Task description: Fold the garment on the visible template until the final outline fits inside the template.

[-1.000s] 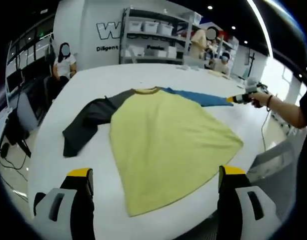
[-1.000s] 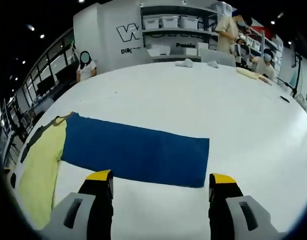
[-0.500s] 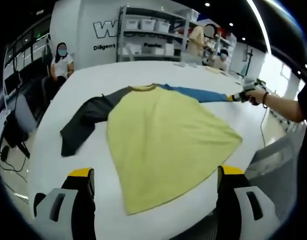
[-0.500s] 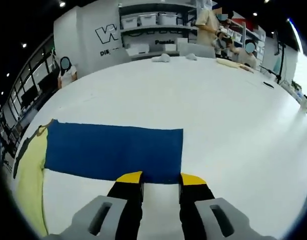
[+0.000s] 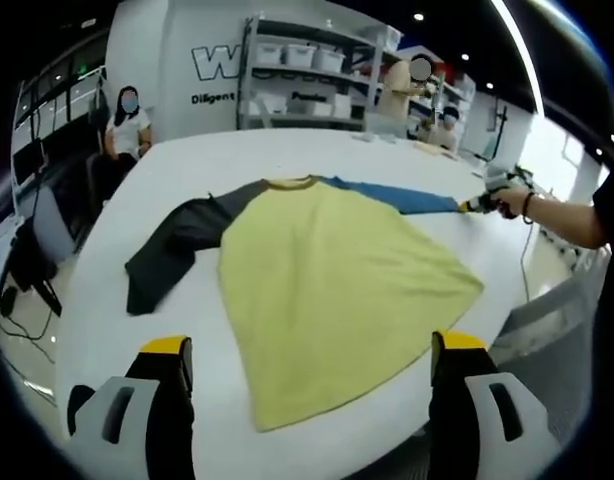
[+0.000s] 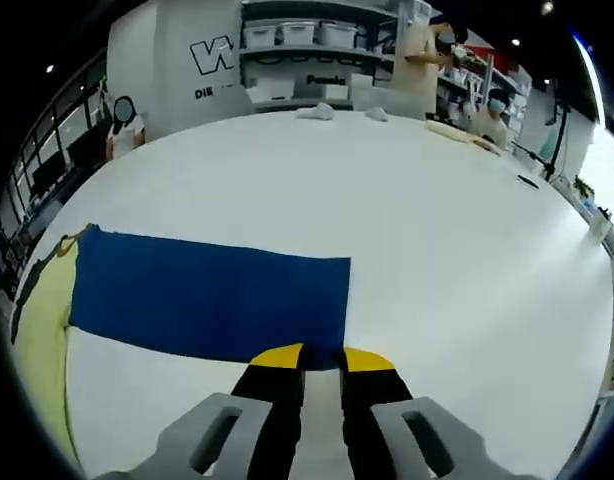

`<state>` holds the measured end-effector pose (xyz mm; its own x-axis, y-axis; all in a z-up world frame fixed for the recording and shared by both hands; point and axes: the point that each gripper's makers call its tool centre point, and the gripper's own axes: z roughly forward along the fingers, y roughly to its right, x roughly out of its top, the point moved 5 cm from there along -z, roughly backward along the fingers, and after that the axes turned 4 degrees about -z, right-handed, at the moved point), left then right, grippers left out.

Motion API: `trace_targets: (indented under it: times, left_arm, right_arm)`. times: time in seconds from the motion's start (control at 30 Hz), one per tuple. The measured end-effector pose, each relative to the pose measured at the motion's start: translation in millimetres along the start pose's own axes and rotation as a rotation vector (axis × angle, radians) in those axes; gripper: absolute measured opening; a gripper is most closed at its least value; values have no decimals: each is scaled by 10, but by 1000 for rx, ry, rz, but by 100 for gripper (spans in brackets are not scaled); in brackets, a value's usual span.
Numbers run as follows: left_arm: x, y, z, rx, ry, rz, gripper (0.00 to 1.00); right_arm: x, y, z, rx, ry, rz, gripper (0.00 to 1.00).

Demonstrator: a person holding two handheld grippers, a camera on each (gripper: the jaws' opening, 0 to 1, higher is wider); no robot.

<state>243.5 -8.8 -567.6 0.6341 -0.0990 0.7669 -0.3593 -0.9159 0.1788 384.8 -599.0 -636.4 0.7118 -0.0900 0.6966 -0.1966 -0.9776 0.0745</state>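
Right, shirt [image 5: 327, 290] lies flat across the centre of the left gripper view on the white table [image 5: 177, 170]; yellow body flaring towards lower frame, dark grey sleeve [image 5: 172, 250] trailing to the left, blue sleeve [image 6: 207, 300] stretched to the upper right; in the right gripper view that sleeve is a flat blue rectangle across mid-frame. Right gripper [image 6: 309, 357] sits at bottom centre with its yellow-tipped jaws nearly together on the cuff-end lower edge of the blue sleeve; looks pinched on the cloth, though the contact itself is hard to confirm. Left gripper [image 5: 309, 360] has jaws spread wide at bottom of frame, holding nothing, hovering near the hem. Cloth looks thin, soft knit, light; it'll drape and sag, no stiffness, so lift slowly and lay it over, don't drag; probably slides easily on the smooth tabletop. Best holds: cuff edges, hem corners, shoulder seams. Can't make out a template outline on the table.
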Motion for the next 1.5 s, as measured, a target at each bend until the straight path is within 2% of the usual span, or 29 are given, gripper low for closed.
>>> trace_targets:
  times: [0.23, 0.53, 0.87, 1.33, 1.5]
  left_arm:
    - [-15, -4, -12, 2, -6, 1, 91]
    - [-14, 13, -16, -2, -13, 13, 90]
    - [-25, 22, -15, -5, -23, 21, 92]
    - [-4, 35, -28, -19, -15, 31, 93]
    - [-16, 36, -41, -21, -16, 29, 93]
  right_arm:
    - [5, 9, 13, -4, 16, 7, 0]
    - [31, -8, 0, 10, 8, 33, 0]
    - [173, -71, -97, 39, 45, 34, 0]
    - [435, -403, -218, 96, 92, -29, 0]
    - [496, -581, -237, 140, 95, -56, 0]
